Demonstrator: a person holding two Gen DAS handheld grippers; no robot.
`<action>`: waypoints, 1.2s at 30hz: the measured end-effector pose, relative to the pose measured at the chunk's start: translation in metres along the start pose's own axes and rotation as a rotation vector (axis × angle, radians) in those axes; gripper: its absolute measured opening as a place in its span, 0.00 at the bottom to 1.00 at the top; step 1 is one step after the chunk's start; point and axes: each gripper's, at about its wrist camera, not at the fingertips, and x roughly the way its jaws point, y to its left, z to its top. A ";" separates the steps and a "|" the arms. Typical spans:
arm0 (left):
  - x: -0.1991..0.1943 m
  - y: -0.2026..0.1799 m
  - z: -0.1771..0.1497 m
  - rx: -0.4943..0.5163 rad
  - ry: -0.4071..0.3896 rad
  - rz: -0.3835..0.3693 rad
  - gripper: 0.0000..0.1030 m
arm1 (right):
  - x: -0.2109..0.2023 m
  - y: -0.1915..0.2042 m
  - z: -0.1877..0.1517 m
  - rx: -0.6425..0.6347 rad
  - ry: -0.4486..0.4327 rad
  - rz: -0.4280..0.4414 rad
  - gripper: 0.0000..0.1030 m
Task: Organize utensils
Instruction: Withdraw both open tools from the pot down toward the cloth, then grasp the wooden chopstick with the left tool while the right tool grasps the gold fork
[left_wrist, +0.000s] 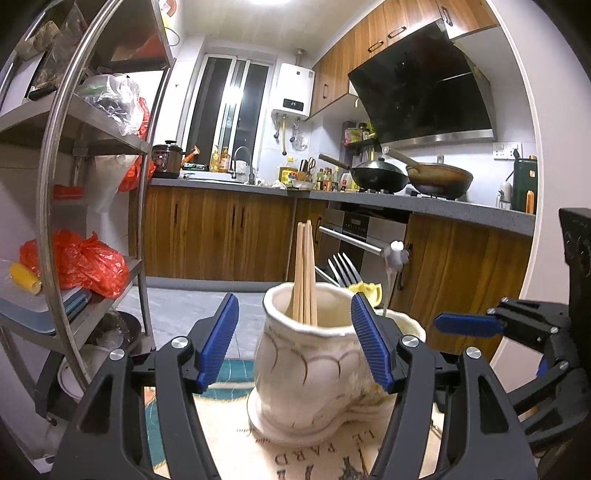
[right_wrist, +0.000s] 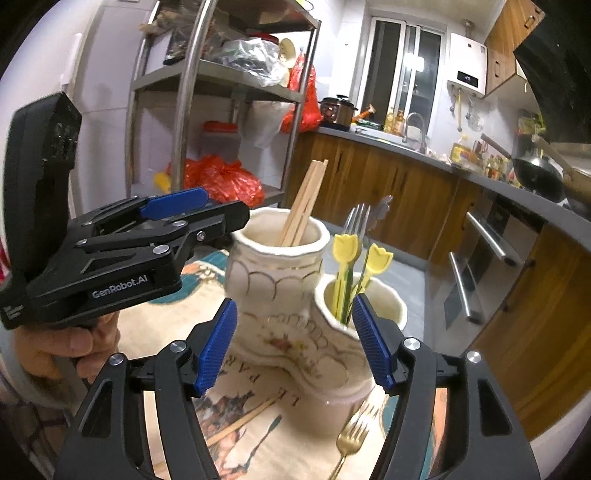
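The holder (right_wrist: 295, 317) is sitting mid-desk (right_wrist: 258, 450), a fork (right_wrist: 351, 435) lying just before it. Both the left tongs (left_wrist: 295, 343) and right tongs (right_wrist: 295, 343) are standing apart, gripping nothing.

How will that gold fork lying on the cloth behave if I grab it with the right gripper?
The gold fork looks like metal, so probably stiff and light. It lies flat on the printed cloth, so pads may slide off its thin, shiny handle; pinching across the neck seems safer. Its tines sit close to the ceramic holder, so nudging it could knock that glazed, likely fragile piece.
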 end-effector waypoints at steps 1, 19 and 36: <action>-0.002 0.000 -0.002 0.000 0.003 0.002 0.61 | -0.005 -0.001 -0.002 0.001 -0.005 0.005 0.65; -0.011 -0.038 -0.062 0.081 0.333 -0.091 0.50 | -0.007 -0.070 -0.088 0.319 0.234 0.035 0.66; 0.000 -0.081 -0.113 0.265 0.590 -0.150 0.21 | 0.033 -0.047 -0.112 0.241 0.419 0.021 0.37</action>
